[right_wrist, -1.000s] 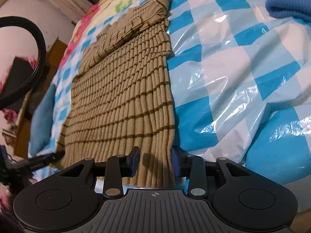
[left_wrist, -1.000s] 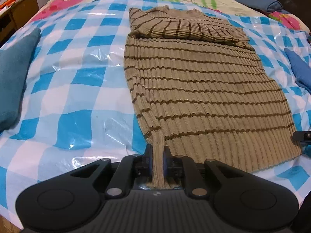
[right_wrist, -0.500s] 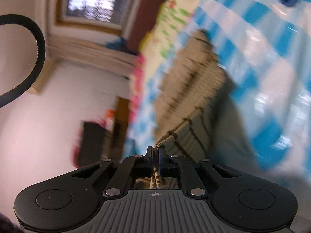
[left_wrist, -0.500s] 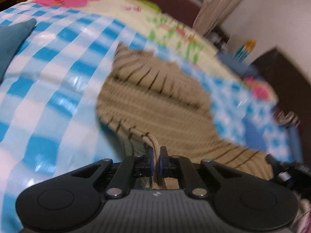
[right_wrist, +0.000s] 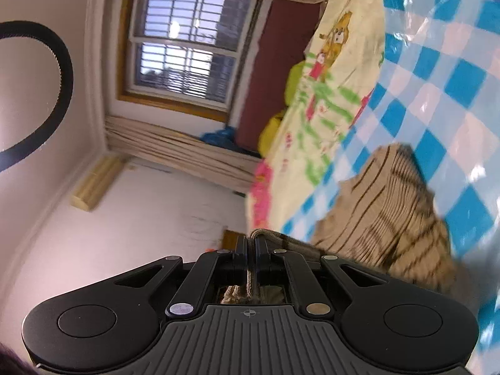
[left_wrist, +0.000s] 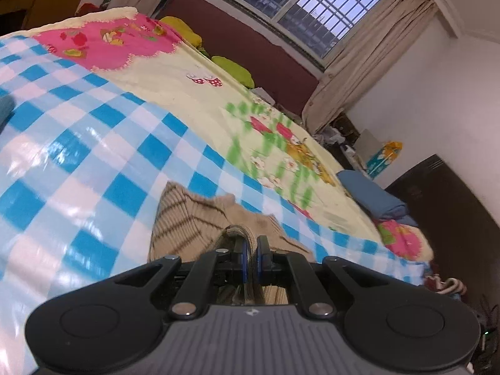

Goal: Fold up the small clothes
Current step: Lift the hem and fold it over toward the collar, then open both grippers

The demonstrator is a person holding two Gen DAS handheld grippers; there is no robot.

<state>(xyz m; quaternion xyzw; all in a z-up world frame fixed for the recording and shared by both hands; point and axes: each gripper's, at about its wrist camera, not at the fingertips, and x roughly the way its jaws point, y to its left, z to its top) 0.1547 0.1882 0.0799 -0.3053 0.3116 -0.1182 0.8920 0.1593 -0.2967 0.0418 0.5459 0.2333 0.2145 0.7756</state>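
A tan ribbed sweater with dark brown stripes (left_wrist: pixel 184 218) lies on the blue-and-white checked plastic sheet (left_wrist: pixel 78 162) on the bed. My left gripper (left_wrist: pixel 251 251) is shut on the sweater's hem and holds it raised above the sweater's upper part. My right gripper (right_wrist: pixel 251 250) is shut on the other hem corner, also raised; the sweater (right_wrist: pixel 390 218) shows below and to its right. Most of the sweater's body is hidden behind the grippers.
A floral bedspread (left_wrist: pixel 268 131) covers the far bed. Folded blue cloth (left_wrist: pixel 372 197) lies at the far right, a teal cloth (left_wrist: pixel 4 109) at the left edge. Dark headboard (left_wrist: pixel 243 50), window and curtains stand beyond. A dark cabinet (left_wrist: pixel 453 206) is at right.
Both grippers closed on the sweater's hem, lifted it off the bed and carried it forward toward the collar end. The views tilted up to the window and wall.
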